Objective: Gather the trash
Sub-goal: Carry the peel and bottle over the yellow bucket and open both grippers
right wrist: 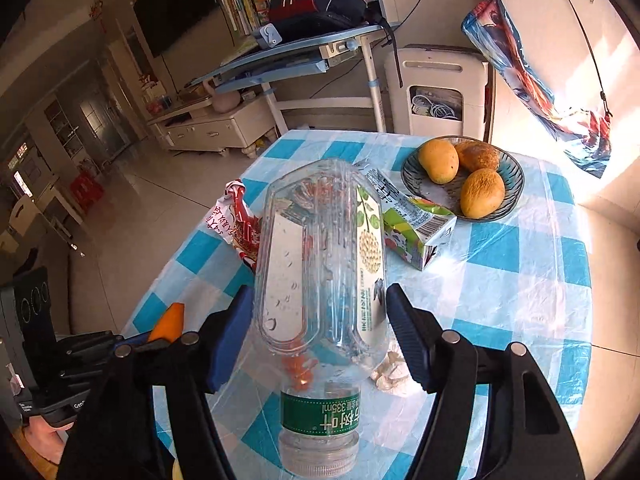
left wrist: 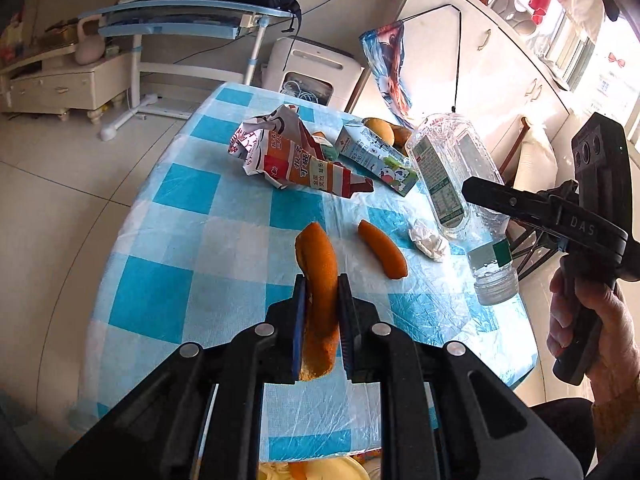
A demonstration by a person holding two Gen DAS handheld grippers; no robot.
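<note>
Your surface (left wrist: 192, 216) wears a blue-and-white checked cover. Your right gripper (right wrist: 320, 332) is clamped across an empty clear water bottle (right wrist: 320, 280), green neck band and uncapped neck toward you, droplets inside, lifted over the surface. Your left gripper (left wrist: 322, 320) is clamped on an orange peel strip (left wrist: 318, 280), pale on its inner side, raised above the cover. A second peel strip (left wrist: 382, 248) lies just beside a crumpled tissue (left wrist: 428, 238).
</note>
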